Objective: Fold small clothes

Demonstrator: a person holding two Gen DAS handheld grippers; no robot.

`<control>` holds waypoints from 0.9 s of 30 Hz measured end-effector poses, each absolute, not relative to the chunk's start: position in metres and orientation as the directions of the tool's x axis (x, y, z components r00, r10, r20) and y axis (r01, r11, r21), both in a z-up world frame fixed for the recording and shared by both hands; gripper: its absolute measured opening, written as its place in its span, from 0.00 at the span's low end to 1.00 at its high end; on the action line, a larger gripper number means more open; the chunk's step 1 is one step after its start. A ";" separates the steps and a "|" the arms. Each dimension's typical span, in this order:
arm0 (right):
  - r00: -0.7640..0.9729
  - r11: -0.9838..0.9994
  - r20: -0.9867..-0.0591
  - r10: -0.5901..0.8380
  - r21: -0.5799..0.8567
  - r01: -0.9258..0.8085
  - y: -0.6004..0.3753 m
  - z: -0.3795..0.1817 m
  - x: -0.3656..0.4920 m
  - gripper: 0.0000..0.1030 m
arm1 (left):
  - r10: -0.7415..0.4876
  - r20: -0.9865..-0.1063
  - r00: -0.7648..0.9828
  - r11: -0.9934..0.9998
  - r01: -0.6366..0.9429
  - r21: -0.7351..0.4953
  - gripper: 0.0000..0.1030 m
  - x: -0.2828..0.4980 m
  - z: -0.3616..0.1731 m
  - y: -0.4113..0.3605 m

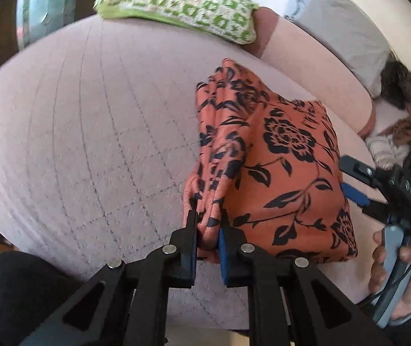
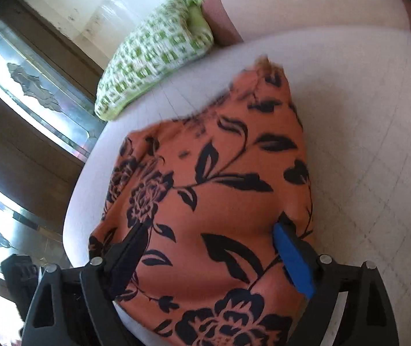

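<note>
An orange garment with a black flower print (image 1: 286,173) lies folded on the pale quilted cushion (image 1: 90,144). My left gripper (image 1: 208,213) is shut on the bunched near-left edge of the garment. My right gripper (image 2: 208,230) is open, its jaws wide apart, with the garment (image 2: 205,187) spread between and over them. Its blue pad (image 2: 292,259) shows at the right. The right gripper also shows at the right edge of the left wrist view (image 1: 361,190), against the garment's right side.
A green and white patterned pillow (image 1: 182,3) lies at the cushion's far edge and also shows in the right wrist view (image 2: 153,57). A grey pillow (image 1: 341,28) and a dark furry heap (image 1: 404,92) are at the far right. Glass-panelled doors (image 2: 32,86) stand left.
</note>
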State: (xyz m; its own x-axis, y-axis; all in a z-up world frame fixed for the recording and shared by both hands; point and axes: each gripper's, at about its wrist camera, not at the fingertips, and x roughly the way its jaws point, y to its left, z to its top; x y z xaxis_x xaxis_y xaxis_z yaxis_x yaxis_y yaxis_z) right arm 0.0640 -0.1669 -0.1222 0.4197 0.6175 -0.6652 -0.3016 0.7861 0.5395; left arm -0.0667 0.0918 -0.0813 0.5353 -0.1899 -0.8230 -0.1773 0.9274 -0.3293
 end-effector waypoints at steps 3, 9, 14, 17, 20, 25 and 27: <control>0.408 0.778 -0.663 0.628 0.548 -0.308 -0.170 -0.124 0.067 0.89 | -0.142 -0.799 0.585 0.949 -0.151 -0.278 0.15 -0.069 -0.049 0.084; 0.417 0.749 -0.623 0.661 0.582 -0.317 -0.177 -0.128 0.059 0.90 | -0.171 -0.703 0.690 0.969 -0.011 -0.248 0.22 -0.030 0.006 0.062; 0.428 0.720 -0.587 0.687 0.626 -0.299 -0.184 -0.128 0.056 0.90 | -0.228 -0.767 0.600 0.970 0.075 -0.229 0.24 0.041 -0.029 0.034; 0.416 0.709 -0.581 0.700 0.636 -0.305 -0.187 -0.125 0.057 0.89 | -0.112 -0.881 0.460 0.982 -0.087 -0.171 0.10 0.065 -0.092 0.051; 0.389 0.625 -0.504 0.771 0.715 -0.314 -0.207 -0.111 0.061 0.89 | -0.083 -0.860 0.503 0.987 -0.076 -0.139 0.11 0.057 -0.088 0.048; 0.429 0.551 -0.469 0.771 0.830 -0.082 -0.262 -0.137 0.118 0.89 | -0.077 -0.858 0.507 0.988 -0.074 -0.132 0.11 0.057 -0.089 0.043; 0.373 0.482 -0.461 0.805 0.875 0.041 -0.265 -0.167 0.142 0.89 | -0.082 -0.858 0.508 0.989 -0.066 -0.134 0.11 0.057 -0.089 0.045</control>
State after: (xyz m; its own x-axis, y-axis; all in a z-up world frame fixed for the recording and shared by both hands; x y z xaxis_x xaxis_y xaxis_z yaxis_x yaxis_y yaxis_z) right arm 0.1424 -0.2652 -0.1668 0.3730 0.8053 -0.4609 0.0414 0.4818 0.8753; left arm 0.0567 0.0451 -0.0889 0.5077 -0.0823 -0.8576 -0.0659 0.9888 -0.1340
